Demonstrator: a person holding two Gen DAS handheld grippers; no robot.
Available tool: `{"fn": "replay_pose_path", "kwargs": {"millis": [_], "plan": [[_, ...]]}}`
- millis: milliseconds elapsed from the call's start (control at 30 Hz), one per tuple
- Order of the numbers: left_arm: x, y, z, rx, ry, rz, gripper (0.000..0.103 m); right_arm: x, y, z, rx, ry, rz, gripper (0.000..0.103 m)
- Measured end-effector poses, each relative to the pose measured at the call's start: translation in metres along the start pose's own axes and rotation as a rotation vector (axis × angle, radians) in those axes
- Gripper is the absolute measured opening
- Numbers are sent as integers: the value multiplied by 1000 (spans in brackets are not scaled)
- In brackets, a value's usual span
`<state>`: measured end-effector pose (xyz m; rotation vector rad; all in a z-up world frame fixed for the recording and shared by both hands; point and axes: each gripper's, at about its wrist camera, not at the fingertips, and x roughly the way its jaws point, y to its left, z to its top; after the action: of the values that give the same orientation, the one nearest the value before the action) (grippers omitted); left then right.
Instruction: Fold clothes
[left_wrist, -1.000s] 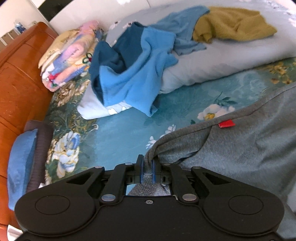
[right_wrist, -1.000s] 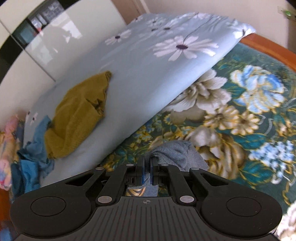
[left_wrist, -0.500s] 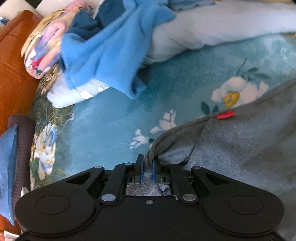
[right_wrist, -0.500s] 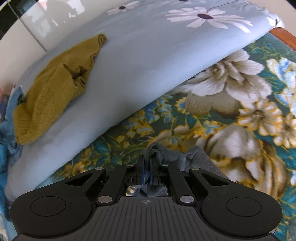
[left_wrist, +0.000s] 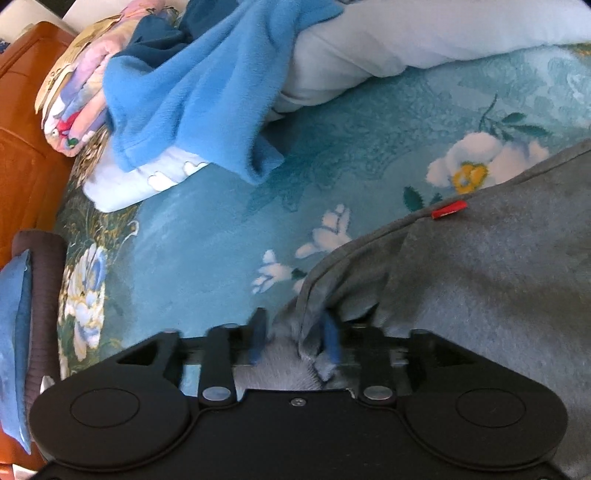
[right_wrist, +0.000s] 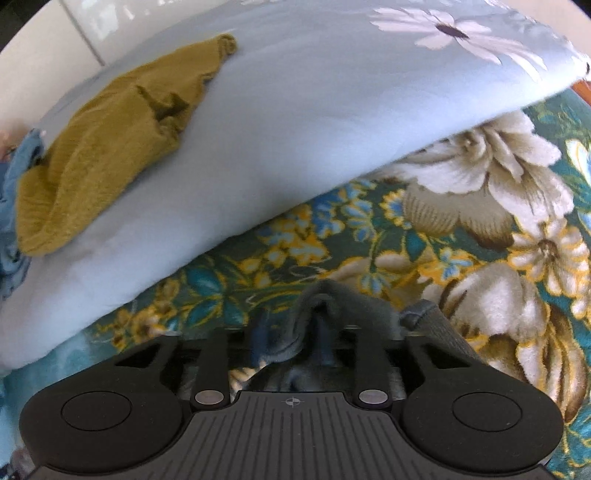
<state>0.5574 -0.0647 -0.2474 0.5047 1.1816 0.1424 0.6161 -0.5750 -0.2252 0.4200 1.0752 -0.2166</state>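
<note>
A grey garment (left_wrist: 480, 295) with a small red tag (left_wrist: 448, 209) lies spread on the teal floral bedspread (left_wrist: 207, 258). My left gripper (left_wrist: 294, 336) sits low over its corner. Its jaws are opening, and a grey fold stands loose between the blue pads, which no longer pinch it. In the right wrist view another bunched edge of the grey garment (right_wrist: 332, 299) rests on the bedspread (right_wrist: 480, 240). My right gripper (right_wrist: 290, 336) is opening too, with that fold slack between its fingers.
A blue fleece garment (left_wrist: 192, 92) hangs over a pale blue duvet (left_wrist: 406, 37). A folded floral quilt (left_wrist: 74, 99) lies against the wooden headboard (left_wrist: 22, 129). A mustard garment (right_wrist: 110, 140) lies on the duvet (right_wrist: 314, 129). A brown and blue folded stack (left_wrist: 37, 295) is at the far left.
Both grippers came down close to the bed with the grey garment. Their jaws, shut on the cloth before, have now parted and the fabric has gone slack.
</note>
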Motion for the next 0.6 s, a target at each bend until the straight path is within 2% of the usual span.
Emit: {"fn": "replay_pose_path", "kwargs": {"millis": [133,233,367,500,600], "plan": [[-23,18,-8,-67,-35,-76,63,-25,7,-3,-16,-17,20,49],[-51,31,-18,-119,-84,-136,71,-58,7,-13,1,-53,50,53],[-96,50,-44,-239,-152,-206,75,-112,-2,-36,52,-118,80,66],[-138,71,-91,-384,-179,-272,77,-172,-18,-73,97,-169,83,66],[-154,84,-134,-488,-148,-333,77,-221,-38,-119,167,-199,83,66]]}}
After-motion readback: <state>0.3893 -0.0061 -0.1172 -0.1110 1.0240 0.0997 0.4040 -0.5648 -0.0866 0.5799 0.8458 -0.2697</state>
